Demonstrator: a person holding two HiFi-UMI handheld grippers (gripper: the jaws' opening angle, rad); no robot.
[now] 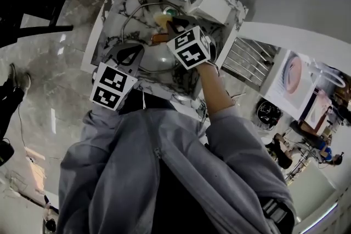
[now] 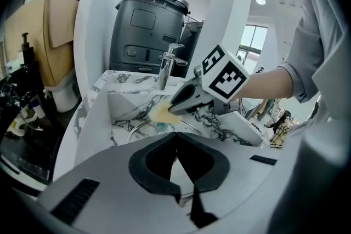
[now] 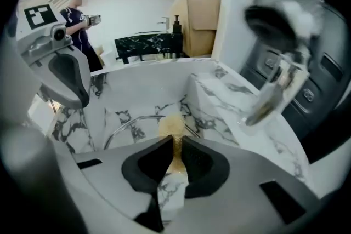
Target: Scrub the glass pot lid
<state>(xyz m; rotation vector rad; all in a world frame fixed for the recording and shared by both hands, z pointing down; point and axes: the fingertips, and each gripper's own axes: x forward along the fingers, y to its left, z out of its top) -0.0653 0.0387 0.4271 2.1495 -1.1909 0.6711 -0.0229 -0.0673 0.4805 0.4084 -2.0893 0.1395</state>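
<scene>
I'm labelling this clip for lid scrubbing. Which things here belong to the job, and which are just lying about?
Job: glass pot lid; sponge; left hand-held gripper; right hand-held gripper; marble sink.
Lying about: faucet; dark grey machine; person in the background.

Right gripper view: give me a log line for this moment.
right gripper: shut on sponge | sponge: over glass pot lid in sink | left gripper: shut at lid rim
</scene>
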